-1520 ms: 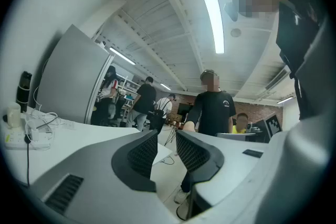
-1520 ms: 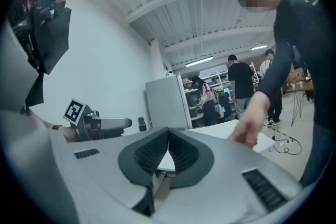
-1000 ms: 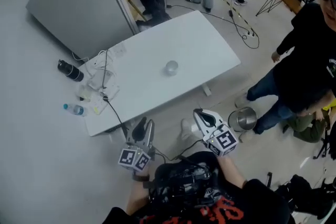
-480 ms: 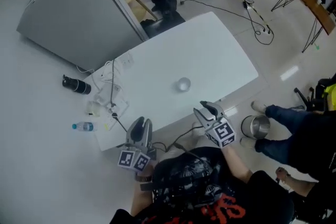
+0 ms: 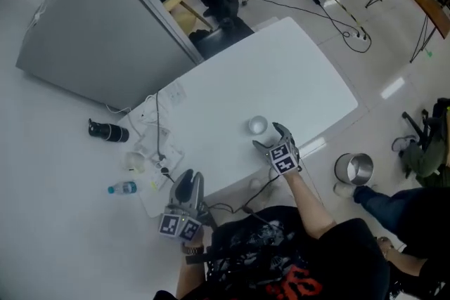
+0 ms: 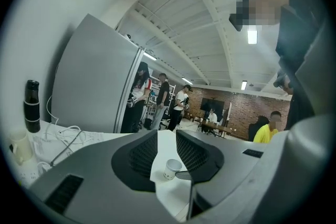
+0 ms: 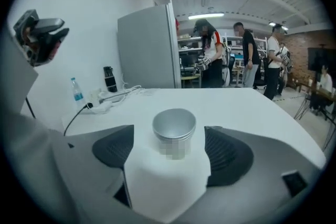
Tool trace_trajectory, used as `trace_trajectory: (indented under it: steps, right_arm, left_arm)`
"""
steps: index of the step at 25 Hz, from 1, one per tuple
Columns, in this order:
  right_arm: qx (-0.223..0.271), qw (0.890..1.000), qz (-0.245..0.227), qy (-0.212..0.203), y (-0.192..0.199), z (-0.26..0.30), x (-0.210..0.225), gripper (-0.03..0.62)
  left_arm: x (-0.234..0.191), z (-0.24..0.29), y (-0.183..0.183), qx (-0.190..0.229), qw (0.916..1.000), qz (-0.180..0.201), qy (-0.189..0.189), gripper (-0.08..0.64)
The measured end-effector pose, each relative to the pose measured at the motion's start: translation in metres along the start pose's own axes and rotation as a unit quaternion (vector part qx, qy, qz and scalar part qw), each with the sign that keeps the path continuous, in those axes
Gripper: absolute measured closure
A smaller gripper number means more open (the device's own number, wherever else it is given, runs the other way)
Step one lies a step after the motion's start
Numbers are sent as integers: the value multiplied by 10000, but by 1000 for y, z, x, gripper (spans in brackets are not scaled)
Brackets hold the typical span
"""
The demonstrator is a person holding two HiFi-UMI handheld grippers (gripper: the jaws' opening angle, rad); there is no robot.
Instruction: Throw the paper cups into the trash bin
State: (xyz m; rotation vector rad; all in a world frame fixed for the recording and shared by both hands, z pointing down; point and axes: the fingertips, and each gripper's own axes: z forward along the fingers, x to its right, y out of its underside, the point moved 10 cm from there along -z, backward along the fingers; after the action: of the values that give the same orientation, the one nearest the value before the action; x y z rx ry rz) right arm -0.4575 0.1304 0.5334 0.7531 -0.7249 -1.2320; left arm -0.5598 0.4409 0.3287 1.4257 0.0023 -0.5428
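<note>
A paper cup [image 5: 257, 125] stands upright near the front edge of the white table [image 5: 281, 74]. My right gripper [image 5: 273, 138] reaches over that edge just behind it. In the right gripper view the cup [image 7: 174, 126] sits between the widely spread jaws, which are opening, and the pads do not touch it. My left gripper [image 5: 188, 178] hangs lower, off the table's front left corner, with its jaws a narrow gap apart and nothing in them. Through that gap the cup [image 6: 172, 168] shows farther off. A round metal trash bin [image 5: 354, 168] stands on the floor to the right of the table.
A grey cabinet [image 5: 105, 31] stands left of the table. On the floor by it lie a black bottle [image 5: 107, 131], a water bottle [image 5: 124, 187], a small pale cup [image 5: 135, 162] and cables [image 5: 158, 144]. People stand beyond the table, and one person's legs [image 5: 394, 200] are beside the bin.
My right gripper has moved forward from beside the bin, over the table edge, up to the cup, and its jaws have spread. The left gripper stays low at the left.
</note>
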Motion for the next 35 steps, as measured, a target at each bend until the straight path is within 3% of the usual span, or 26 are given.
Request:
trace_trajectory:
  steps: [5, 6, 7, 11, 15, 19, 23, 28, 31, 35]
  right_arm:
    - [-398, 9990, -29, 191, 9, 50, 10, 167]
    - [-360, 9991, 11, 202, 10, 50, 10, 230]
    - [-288, 9993, 56, 213, 9, 47, 9, 230]
    - [182, 9989, 260, 332, -4, 4, -1, 233]
    - [674, 9932, 590, 738, -7, -69, -8, 233]
    - [1046, 9821, 875, 1296, 2, -149, -12, 233]
    - [1329, 9656, 1125, 1933, 14, -223, -17, 233]
    - [1711, 9481, 1170, 2411, 27, -303, -16, 233]
    - [1902, 9460, 1001, 2425, 38, -353, -4, 233]
    - [2104, 9512, 662, 2159, 60, -412, 22, 235]
  left_arm:
    - [-8, 1, -3, -173, 9998, 136, 18, 446]
    - [-9, 2, -2, -206, 9996, 167, 66, 446]
    - [-10, 5, -1, -237, 9994, 196, 133, 446]
    - [-9, 25, 1, -358, 9971, 335, 576, 446]
    - [10, 56, 10, -518, 9893, 408, 1302, 446]
    - [49, 82, 21, -632, 9748, 474, 2085, 446]
    - [95, 107, 30, -766, 9538, 544, 2854, 446]
    - [161, 121, 43, -911, 9340, 733, 3376, 446]
    - [212, 127, 58, -937, 9296, 841, 3463, 446]
    - [285, 135, 85, -957, 9316, 926, 3382, 446]
